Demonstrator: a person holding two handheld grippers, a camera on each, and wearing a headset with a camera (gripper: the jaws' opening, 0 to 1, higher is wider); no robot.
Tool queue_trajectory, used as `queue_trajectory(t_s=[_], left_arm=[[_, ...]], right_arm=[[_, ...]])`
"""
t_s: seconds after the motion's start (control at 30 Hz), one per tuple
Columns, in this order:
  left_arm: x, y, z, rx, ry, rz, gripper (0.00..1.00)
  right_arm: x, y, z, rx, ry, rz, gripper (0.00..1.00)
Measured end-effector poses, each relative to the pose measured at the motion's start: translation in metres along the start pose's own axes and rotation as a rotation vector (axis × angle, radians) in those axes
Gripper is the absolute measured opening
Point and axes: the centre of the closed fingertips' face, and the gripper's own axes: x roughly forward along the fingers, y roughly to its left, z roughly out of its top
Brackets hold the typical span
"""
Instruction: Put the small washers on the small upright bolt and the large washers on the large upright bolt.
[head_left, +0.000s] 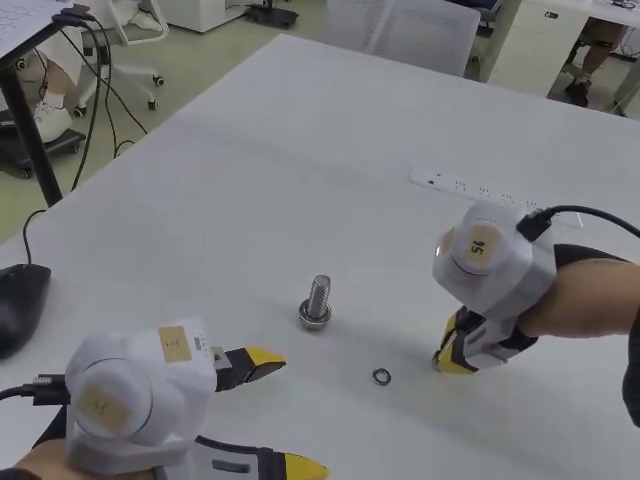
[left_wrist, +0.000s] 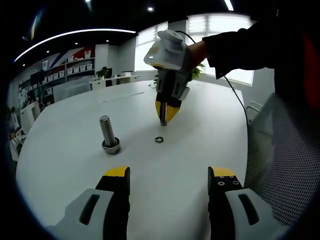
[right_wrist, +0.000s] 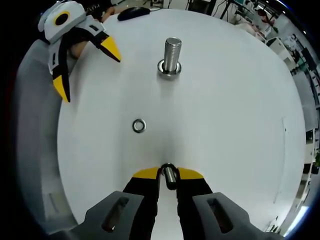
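Nearest the person, the left tongs (head_left: 285, 410) are being held over the counter (head_left: 300, 170) with the jaws gaping wide and gripping nothing. In the left gripper view the two yellow tips are standing well apart over bare white surface. Just beyond them a washer (head_left: 381, 376) is lying flat and loose on the counter, between the two tongs and nearer the right pair. The right tongs (head_left: 452, 358) are pointing steeply down, jaws pinched together on the small bolt (right_wrist: 169, 176). That bolt is standing upright with its lower end at the counter, though I cannot tell whether it is touching. The washer is sitting near that bolt, not on it. A little farther off the large bolt (head_left: 317, 298) is standing upright on its own, apart from both tongs. It is showing a ring-like collar at its foot, and I cannot tell whether that is a washer or the head. A mouse (head_left: 18, 305) is resting at the counter's left edge. Farther back a power strip (head_left: 470, 185) is lying on the counter.
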Motion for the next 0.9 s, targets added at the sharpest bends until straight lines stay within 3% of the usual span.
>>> queue_trajectory(t_s=[0.67, 0.9], left_arm=[[0.002, 0.001, 0.001, 0.001, 0.000, -0.004, 0.62], [0.003, 0.001, 0.002, 0.003, -0.001, -0.006, 0.62]], right_arm=[[-0.004, 0.000, -0.002, 0.021, -0.020, -0.001, 0.22], [-0.006, -0.001, -0.009, 0.039, -0.021, -0.005, 0.26]])
